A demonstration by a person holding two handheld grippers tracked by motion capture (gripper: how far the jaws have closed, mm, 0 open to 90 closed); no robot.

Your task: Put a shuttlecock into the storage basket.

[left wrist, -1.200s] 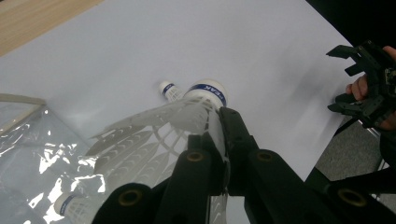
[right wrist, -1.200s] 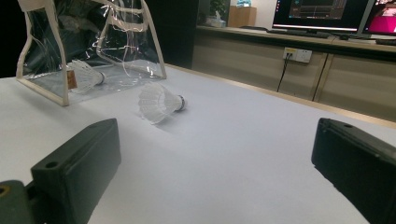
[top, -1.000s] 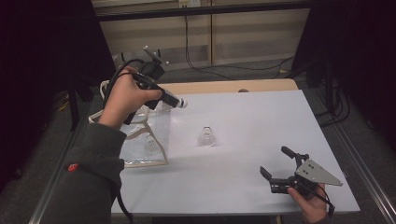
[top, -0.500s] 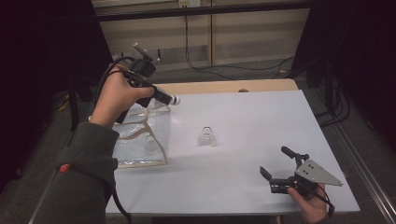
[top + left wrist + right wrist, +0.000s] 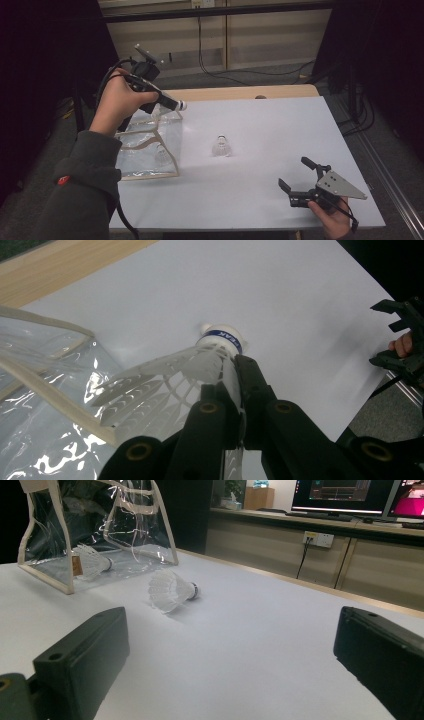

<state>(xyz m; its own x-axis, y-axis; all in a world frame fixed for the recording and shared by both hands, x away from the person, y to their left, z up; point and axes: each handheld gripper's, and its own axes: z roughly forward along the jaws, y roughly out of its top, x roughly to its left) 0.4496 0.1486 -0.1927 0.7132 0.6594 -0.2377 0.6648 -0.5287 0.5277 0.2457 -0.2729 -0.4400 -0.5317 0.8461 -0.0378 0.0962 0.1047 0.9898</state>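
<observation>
My left gripper (image 5: 169, 102) is raised over the far end of a clear plastic bag (image 5: 142, 150) and is shut on the feather skirt of a white shuttlecock (image 5: 200, 365), whose blue-banded cork (image 5: 181, 105) points out over the table. A second shuttlecock (image 5: 220, 146) lies on the white table, also seen as the second shuttlecock (image 5: 170, 591) in the right gripper view. A third shuttlecock (image 5: 92, 560) rests inside the bag (image 5: 50, 525). My right gripper (image 5: 299, 181) hovers low at the near right, open, with nothing between its jaws (image 5: 230, 650).
The bag stands open-topped near the white table's (image 5: 260, 125) left edge, with cream trim and handles (image 5: 45, 385). A wooden strip (image 5: 240, 92) borders the far side. Cabinets and cables lie beyond; monitors (image 5: 350, 492) show in the right gripper view.
My left gripper has drifted left and slightly up with the shuttlecock, coming over the bag. The right gripper and the shuttlecock on the table have not moved.
</observation>
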